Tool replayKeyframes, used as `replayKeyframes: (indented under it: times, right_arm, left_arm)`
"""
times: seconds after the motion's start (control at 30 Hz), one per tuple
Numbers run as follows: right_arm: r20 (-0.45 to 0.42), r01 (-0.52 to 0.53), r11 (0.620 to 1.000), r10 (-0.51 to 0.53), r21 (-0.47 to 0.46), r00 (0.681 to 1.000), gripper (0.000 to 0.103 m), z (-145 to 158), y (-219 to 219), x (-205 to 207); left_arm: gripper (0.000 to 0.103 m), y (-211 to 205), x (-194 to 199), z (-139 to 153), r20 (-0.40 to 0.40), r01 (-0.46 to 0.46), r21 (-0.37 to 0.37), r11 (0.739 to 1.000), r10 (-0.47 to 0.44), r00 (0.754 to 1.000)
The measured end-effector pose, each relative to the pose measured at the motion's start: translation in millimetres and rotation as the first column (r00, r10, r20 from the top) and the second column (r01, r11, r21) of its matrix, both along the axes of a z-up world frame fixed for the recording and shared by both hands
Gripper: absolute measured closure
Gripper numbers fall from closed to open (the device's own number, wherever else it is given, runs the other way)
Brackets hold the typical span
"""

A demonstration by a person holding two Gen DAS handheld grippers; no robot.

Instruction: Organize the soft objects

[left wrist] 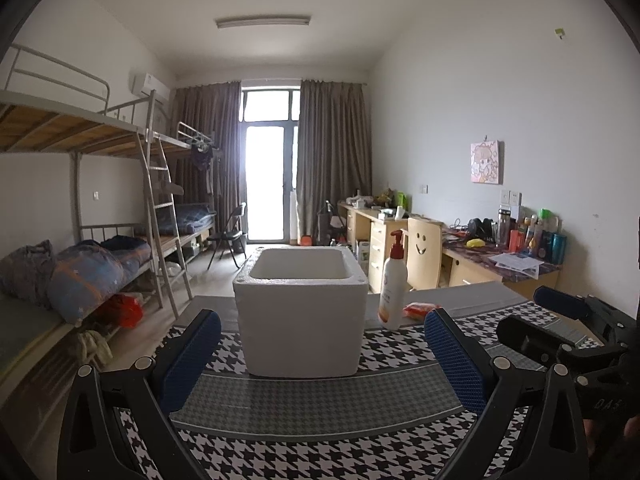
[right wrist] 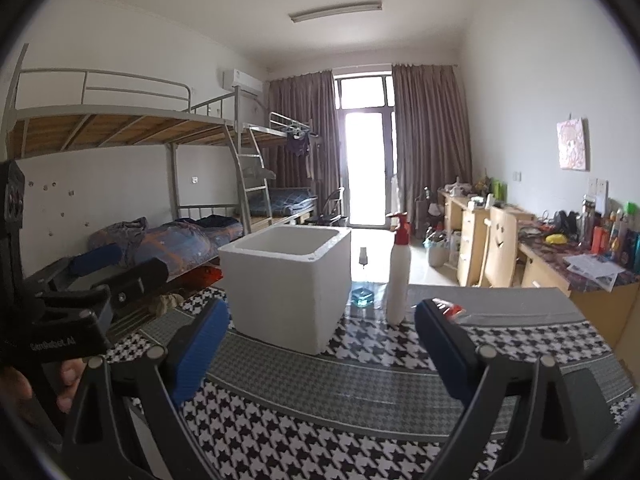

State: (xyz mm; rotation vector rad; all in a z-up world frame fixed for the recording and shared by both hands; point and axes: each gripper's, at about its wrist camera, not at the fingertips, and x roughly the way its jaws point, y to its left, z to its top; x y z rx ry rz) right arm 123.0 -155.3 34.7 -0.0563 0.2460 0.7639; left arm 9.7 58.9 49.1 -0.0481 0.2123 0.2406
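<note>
A white foam box [left wrist: 301, 312] stands open-topped on the houndstooth table cloth [left wrist: 320, 440]; it also shows in the right wrist view [right wrist: 286, 284]. A white pump bottle with a red top [left wrist: 393, 284] stands just right of the box, also in the right wrist view [right wrist: 398, 272]. A small orange-red soft packet [left wrist: 418, 310] lies behind the bottle, also in the right wrist view [right wrist: 450, 308]. My left gripper [left wrist: 322, 344] is open and empty in front of the box. My right gripper [right wrist: 322, 340] is open and empty, near the box's right front corner.
A clear blue glass bottle [right wrist: 363, 294] stands behind the box. Bunk beds [left wrist: 80, 240] with bedding run along the left. Desks [left wrist: 500, 264] with clutter and a wooden chair [left wrist: 422, 252] line the right wall. The other gripper shows at each view's edge [left wrist: 568, 344].
</note>
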Motion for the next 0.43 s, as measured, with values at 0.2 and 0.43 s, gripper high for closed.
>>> replayKeyframes:
  times: [0.2,0.43]
  right_arm:
    - [0.017,0.024,1.0,-0.024,-0.004,1.0,0.007,0.9,-2.2,-2.8]
    - [0.007,0.033,0.999,-0.033,-0.005,0.999,0.007,-1.6,-3.6,-1.4]
  left_arm:
    - [0.001,0.6,-0.9,-1.4,-0.003,0.004,-0.001,1.0,-0.004,1.0]
    - [0.001,2.3,0.0,-5.0,-0.014,-0.001,-0.007,1.0,0.001,1.0]
